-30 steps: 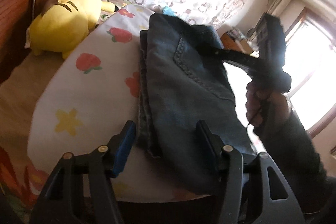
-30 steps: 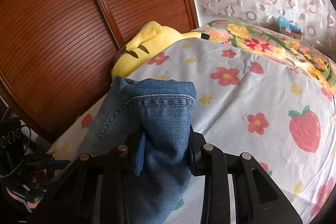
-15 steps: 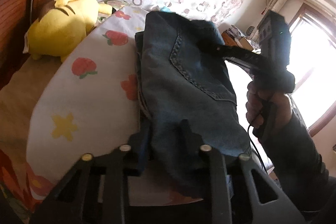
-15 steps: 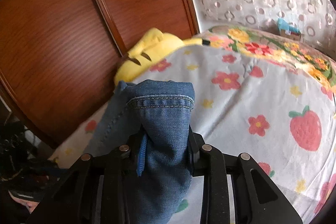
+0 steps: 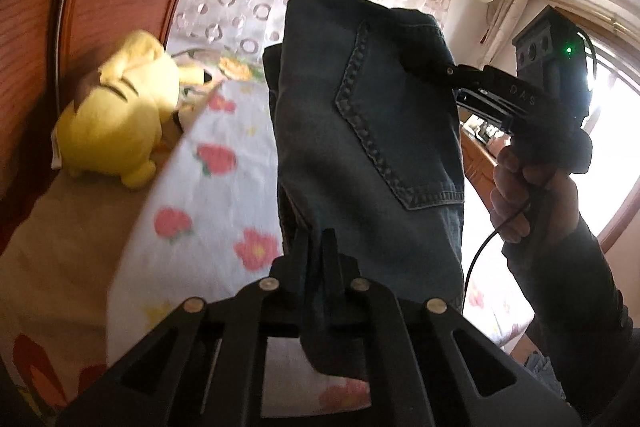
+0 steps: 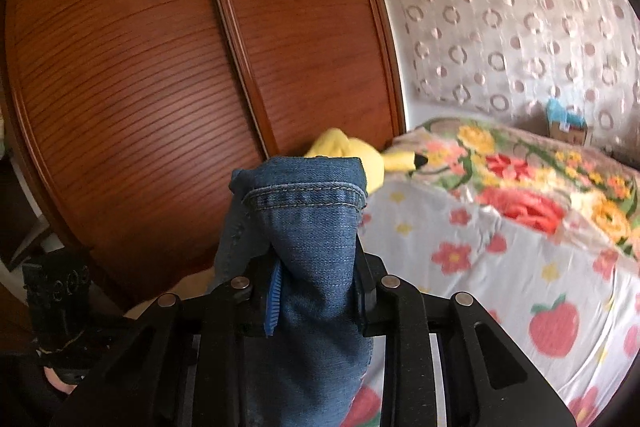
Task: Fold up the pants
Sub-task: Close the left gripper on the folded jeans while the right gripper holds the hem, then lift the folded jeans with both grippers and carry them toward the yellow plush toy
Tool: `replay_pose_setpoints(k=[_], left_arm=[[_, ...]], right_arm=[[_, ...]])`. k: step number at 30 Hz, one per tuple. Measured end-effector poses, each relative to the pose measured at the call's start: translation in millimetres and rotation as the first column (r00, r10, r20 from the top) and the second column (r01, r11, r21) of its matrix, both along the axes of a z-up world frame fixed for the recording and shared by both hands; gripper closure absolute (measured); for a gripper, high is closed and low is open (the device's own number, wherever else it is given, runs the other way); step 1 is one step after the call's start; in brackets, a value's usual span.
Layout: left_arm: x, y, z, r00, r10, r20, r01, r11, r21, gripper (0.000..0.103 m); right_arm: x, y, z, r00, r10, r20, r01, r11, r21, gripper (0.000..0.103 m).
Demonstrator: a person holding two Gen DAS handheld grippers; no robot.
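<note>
Above the flower-print bed (image 5: 192, 227), both grippers — left gripper (image 5: 314, 247), right gripper (image 6: 316, 275) — clamped the folded blue denim pants (image 5: 368, 131) aloft; probably a carry, so lowering them flat came next.

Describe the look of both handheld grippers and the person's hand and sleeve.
Both grippers are black, angular linkage frames with silver rivets. The right gripper has a ridged blue finger pad. From the left gripper, its body shows "DAS" lettering, a green light and a thin black cable; the hand is bare, the sleeve dark.
</note>
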State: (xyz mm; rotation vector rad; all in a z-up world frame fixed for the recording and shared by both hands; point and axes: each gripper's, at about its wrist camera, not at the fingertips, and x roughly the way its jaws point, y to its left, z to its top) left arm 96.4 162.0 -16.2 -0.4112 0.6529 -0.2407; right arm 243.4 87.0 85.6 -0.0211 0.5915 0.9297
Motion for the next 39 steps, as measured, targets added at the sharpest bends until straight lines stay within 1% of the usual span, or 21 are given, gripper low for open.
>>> replay_pose_setpoints(k=[6, 9, 12, 15, 17, 19, 22, 23, 24, 28, 30, 32, 35, 37, 39], left_arm=[[24, 25, 17, 0.999, 0.016, 0.030, -0.017, 1.000, 0.015, 0.102], [44, 41, 23, 0.999, 0.025, 0.037, -0.026, 0.999, 0.023, 0.102], [67, 56, 31, 0.998, 0.032, 0.045, -0.034, 0.999, 0.038, 0.103], [90, 68, 40, 0.998, 0.027, 0.064, -0.031, 0.998, 0.060, 0.103], [104, 74, 42, 0.997, 0.027, 0.066, -0.032, 0.996, 0.080, 0.103], [128, 84, 39, 0.998, 0.027, 0.053, -0.032, 0.995, 0.090, 0.103], [154, 93, 31, 0.999, 0.036, 0.035, -0.039, 0.993, 0.109, 0.103], [163, 96, 28, 0.999, 0.037, 0.026, -0.039, 0.993, 0.112, 0.103], [174, 99, 23, 0.999, 0.039, 0.016, -0.041, 0.992, 0.116, 0.103], [204, 104, 1, 0.998, 0.040, -0.041, -0.035, 0.993, 0.113, 0.103], [210, 101, -6, 0.998, 0.037, -0.053, -0.030, 0.992, 0.124, 0.103], [213, 99, -12, 0.997, 0.036, -0.065, -0.027, 0.991, 0.132, 0.103], [214, 96, -18, 0.996, 0.040, -0.082, -0.028, 0.990, 0.140, 0.103], [214, 94, -22, 0.995, 0.045, -0.091, -0.031, 0.988, 0.150, 0.100], [215, 93, -25, 0.992, 0.058, -0.109, -0.040, 0.985, 0.166, 0.090]], right_arm=[[18, 23, 20, 1.000, 0.009, 0.029, -0.009, 1.000, 0.004, 0.078], [31, 37, 26, 0.999, 0.016, 0.034, -0.017, 1.000, 0.016, 0.078], [48, 52, 28, 0.999, 0.016, 0.033, -0.016, 1.000, 0.023, 0.078], [71, 64, 24, 1.000, 0.024, 0.011, -0.024, 0.999, 0.044, 0.078], [87, 76, 18, 0.999, 0.029, 0.013, -0.030, 0.999, 0.043, 0.078], [102, 86, 11, 0.999, 0.032, 0.014, -0.032, 0.999, 0.040, 0.078], [137, 93, -6, 1.000, 0.012, -0.019, -0.011, 0.999, 0.032, 0.078], [149, 93, -14, 0.999, 0.001, -0.034, 0.000, 1.000, 0.026, 0.078], [165, 92, -25, 0.997, -0.011, -0.072, 0.013, 1.000, 0.028, 0.078], [201, 85, -60, 0.986, -0.063, -0.156, 0.064, 0.998, 0.001, 0.078], [210, 79, -71, 0.980, -0.085, -0.179, 0.085, 0.996, -0.008, 0.078], [215, 75, -76, 0.977, -0.097, -0.189, 0.096, 0.995, -0.012, 0.078], [221, 72, -81, 0.970, -0.137, -0.203, 0.130, 0.990, -0.049, 0.078], [227, 70, -87, 0.959, -0.177, -0.220, 0.162, 0.983, -0.084, 0.077], [234, 64, -96, 0.947, -0.207, -0.245, 0.189, 0.978, -0.093, 0.077]])
